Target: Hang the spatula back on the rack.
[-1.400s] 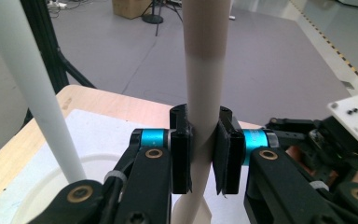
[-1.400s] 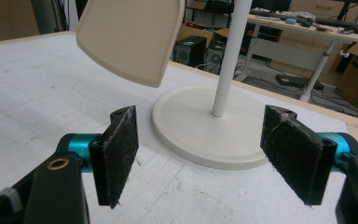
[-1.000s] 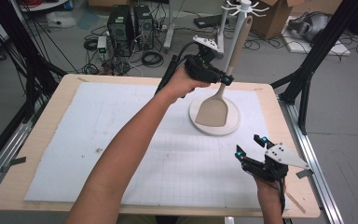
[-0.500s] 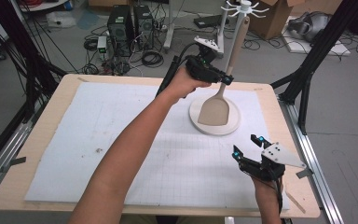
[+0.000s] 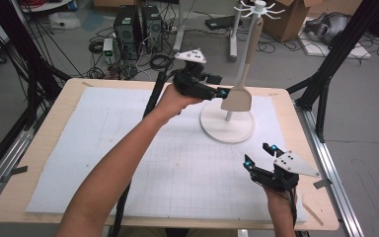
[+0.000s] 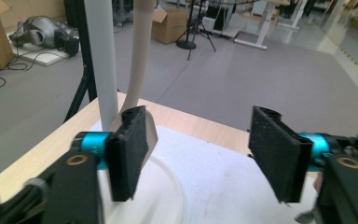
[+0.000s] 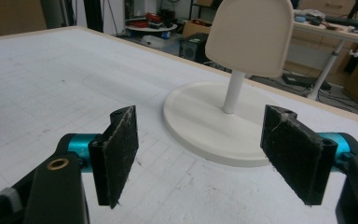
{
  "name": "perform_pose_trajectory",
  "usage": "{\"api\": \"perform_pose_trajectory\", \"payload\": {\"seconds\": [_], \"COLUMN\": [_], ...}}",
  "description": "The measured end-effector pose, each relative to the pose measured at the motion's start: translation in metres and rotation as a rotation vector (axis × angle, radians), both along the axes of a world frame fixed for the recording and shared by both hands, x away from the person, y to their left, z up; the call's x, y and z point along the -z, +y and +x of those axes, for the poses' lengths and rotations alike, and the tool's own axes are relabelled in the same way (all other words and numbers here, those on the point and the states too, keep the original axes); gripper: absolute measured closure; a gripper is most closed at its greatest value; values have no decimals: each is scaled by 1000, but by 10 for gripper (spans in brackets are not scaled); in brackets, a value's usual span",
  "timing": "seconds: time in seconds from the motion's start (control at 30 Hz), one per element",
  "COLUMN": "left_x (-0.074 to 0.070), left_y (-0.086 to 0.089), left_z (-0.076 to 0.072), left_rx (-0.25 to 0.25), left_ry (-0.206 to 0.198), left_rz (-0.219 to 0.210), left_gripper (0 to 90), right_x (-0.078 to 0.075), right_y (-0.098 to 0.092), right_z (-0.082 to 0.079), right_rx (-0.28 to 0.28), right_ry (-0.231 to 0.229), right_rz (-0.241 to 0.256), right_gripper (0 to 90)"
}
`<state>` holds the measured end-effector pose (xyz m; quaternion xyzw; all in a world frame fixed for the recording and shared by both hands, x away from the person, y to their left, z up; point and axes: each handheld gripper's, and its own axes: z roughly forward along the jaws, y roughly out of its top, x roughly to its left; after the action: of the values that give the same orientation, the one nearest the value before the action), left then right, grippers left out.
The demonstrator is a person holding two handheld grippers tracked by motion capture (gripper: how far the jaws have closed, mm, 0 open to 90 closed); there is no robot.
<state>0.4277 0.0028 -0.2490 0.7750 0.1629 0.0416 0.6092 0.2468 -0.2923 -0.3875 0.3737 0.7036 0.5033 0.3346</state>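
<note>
High view: a beige spatula [image 5: 239, 97] hangs from a white hook stand [image 5: 227, 129] at the far right of the table [image 5: 54, 129], blade down and above the stand's round base.
Left gripper [image 5: 223, 92]: at the far side, just left of the spatula blade, jaws apart with nothing between them; in the left gripper view [image 6: 200, 154] one pad sits right beside the blade [image 6: 150, 133], and I cannot tell whether it touches.
Right gripper [image 5: 259, 154]: near right of the table, well apart from the stand, jaws apart and empty; its own view [image 7: 200, 154] looks along the mat [image 7: 51, 79] toward the stand base [image 7: 205, 122].
Spatula position: handle runs up beside the stand's pole [image 6: 103, 65] toward the hooks at the top; the blade [image 7: 249, 37] hangs clear of the base.
Handling, judged: looks light and stiff, smooth-surfaced, so likely a little slippery; free to swing on its hook if nudged.
Where to grip, judged: the narrow neck just above the blade, or the lower handle, across its flat faces.
Risk, judged: a sideways push could set it swinging or tip the stand.
</note>
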Motion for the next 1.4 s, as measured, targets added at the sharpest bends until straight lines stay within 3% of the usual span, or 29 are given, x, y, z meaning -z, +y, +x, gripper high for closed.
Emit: {"api": "perform_pose_trajectory", "payload": {"seconds": [0.13, 0.33, 0.47, 0.57, 0.87, 1.03, 1.1, 1.2, 1.3, 1.4], "left_x": [15, 43, 65, 78, 120, 144, 151, 159, 166, 170], "left_y": [38, 94, 132, 150, 190, 207, 212, 219, 223, 226], "left_z": [-19, -50, -69, -82, -116, -126, -130, -134, -137, -139], "left_rx": [-41, -152, -238, -269, -346, -422, -445, -464, -478, -482], "left_ry": [-23, -83, -115, -148, -158, -123, -116, -107, -110, -107], "left_rz": [-44, -85, -109, -102, -157, -122, -128, -131, -102, -108], "left_gripper": [276, 167, 158, 162, 157, 155, 155, 157, 159, 160], "right_x": [1, 2, 4, 5, 10, 24, 27, 33, 39, 43], "right_y": [5, 18, 24, 27, 29, 26, 26, 25, 24, 25], "right_z": [4, 11, 16, 18, 17, 12, 11, 10, 12, 14], "right_rx": [-13, -56, -86, -100, -126, -119, -115, -115, -106, -109], "right_ry": [11, 23, 33, 41, 39, 55, 57, 55, 71, 83], "right_rz": [-6, -11, -1, -1, -1, 4, -3, 6, 18, 14], "right_gripper": [269, 267, 262, 238, 212, 207, 202, 202, 201, 201]}}
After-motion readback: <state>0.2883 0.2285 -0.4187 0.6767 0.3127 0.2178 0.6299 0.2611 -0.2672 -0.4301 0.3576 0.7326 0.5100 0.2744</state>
